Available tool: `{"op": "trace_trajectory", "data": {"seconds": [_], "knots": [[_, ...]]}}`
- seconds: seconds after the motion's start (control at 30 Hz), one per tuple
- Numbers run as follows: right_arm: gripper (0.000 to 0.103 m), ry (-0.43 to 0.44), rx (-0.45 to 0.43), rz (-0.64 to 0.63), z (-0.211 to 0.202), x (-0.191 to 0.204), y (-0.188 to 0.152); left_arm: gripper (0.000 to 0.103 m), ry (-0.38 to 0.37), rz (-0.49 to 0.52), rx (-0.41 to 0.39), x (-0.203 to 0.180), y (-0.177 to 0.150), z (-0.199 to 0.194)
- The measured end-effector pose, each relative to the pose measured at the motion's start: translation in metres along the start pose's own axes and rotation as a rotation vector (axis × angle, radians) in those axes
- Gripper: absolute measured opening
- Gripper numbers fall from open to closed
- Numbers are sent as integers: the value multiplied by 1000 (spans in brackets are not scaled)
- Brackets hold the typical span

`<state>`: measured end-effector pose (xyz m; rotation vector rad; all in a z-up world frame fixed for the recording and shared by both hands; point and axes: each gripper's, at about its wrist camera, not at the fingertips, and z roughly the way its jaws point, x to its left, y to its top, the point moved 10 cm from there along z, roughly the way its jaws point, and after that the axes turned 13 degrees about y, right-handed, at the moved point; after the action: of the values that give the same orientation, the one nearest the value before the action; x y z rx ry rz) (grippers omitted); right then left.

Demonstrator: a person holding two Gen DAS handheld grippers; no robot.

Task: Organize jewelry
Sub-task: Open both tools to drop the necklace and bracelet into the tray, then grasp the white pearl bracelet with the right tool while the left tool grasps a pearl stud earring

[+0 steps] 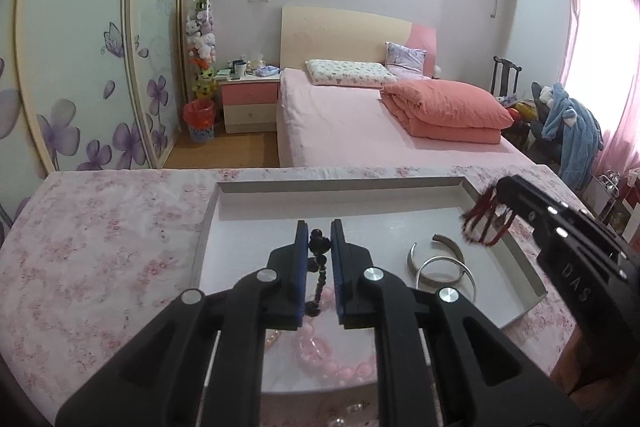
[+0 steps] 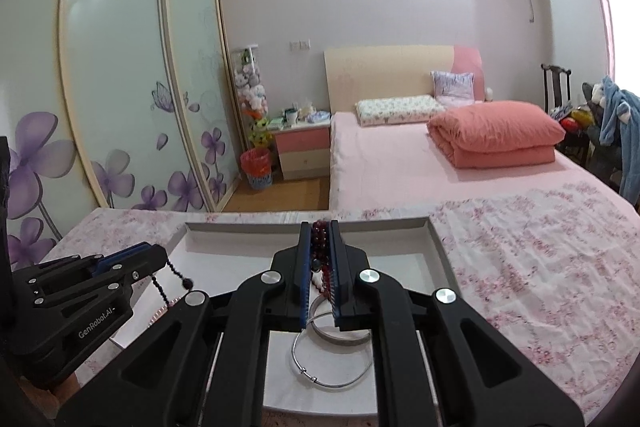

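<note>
While both claws hang over the white tray, each grips one strand. Tray: shallow, open, set on a tabletop under a pink floral cloth.

Left claw: clamped on a black bead strand, which dangles between the pads down toward the tray floor.

Right claw: clamped on a dark red bead strand, loops bunched between the pads; in the left view the loops hang over the tray's right wall.

Tray contents: an open silver cuff and a thin silver bangle, overlapping, in the right half; a pink bead bracelet at the near edge, under the left claw, partly hidden.

On the cloth just before the tray: a few clear beads, too hidden to identify.

Background: pink bed, folded coral quilt, nightstand, flower-printed wardrobe doors.
</note>
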<state>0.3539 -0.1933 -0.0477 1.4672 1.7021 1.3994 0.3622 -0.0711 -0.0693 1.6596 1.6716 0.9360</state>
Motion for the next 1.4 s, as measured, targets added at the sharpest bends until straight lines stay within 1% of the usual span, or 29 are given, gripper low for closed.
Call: {"op": "trace_trajectory", "data": {"seconds": [0.03, 0.07, 0.1, 0.13, 0.17, 0.3, 0.47, 0.6, 0.73, 0.83, 0.9, 0.97, 1.07, 1.2, 1.27, 1.4], "knots": [[15, 4, 7, 6, 1, -1, -2, 15, -3, -5, 1, 0, 0, 1], [28, 7, 11, 13, 1, -2, -3, 18, -3, -9, 3, 2, 0, 2], [36, 6, 8, 18, 0, -4, -3, 21, 0, -15, 3, 5, 0, 3], [46, 2, 1, 22, -3, -5, -3, 22, 5, -20, 1, 8, 0, 3], [46, -5, -9, 28, -7, -8, -3, 22, 8, -25, 0, 10, 1, 3], [46, -13, -12, 48, -11, -14, -4, 22, 31, -62, 5, 26, 2, 1], [46, -22, -8, 46, -18, -15, -5, 22, 58, -85, 14, 43, -2, -5], [46, -22, 2, 36, -27, -10, -10, 22, 73, -96, 23, 55, -12, -16], [46, -9, 35, 42, -34, -8, -21, 23, 82, -106, 34, 69, -24, -25], [44, 12, 90, 39, -38, -4, -36, 25, 87, -108, 43, 81, -34, -32], [39, 32, 142, 36, -40, -1, -49, 26, 94, -107, 49, 89, -40, -38], [29, 49, 203, 36, -40, 1, -64, 26, 100, -108, 54, 97, -47, -43], [23, 74, 306, 48, -39, 2, -94, 26, 111, -111, 64, 108, -58, -50], [23, 71, 381, 30, -36, 6, -118, 26, 120, -123, 75, 119, -67, -54], [20, 67, 404, 24, -35, 7, -126, 26, 125, -129, 82, 124, -72, -57], [20, 67, 445, 28, -39, 6, -137, 26, 127, -131, 91, 130, -79, -60]]}}
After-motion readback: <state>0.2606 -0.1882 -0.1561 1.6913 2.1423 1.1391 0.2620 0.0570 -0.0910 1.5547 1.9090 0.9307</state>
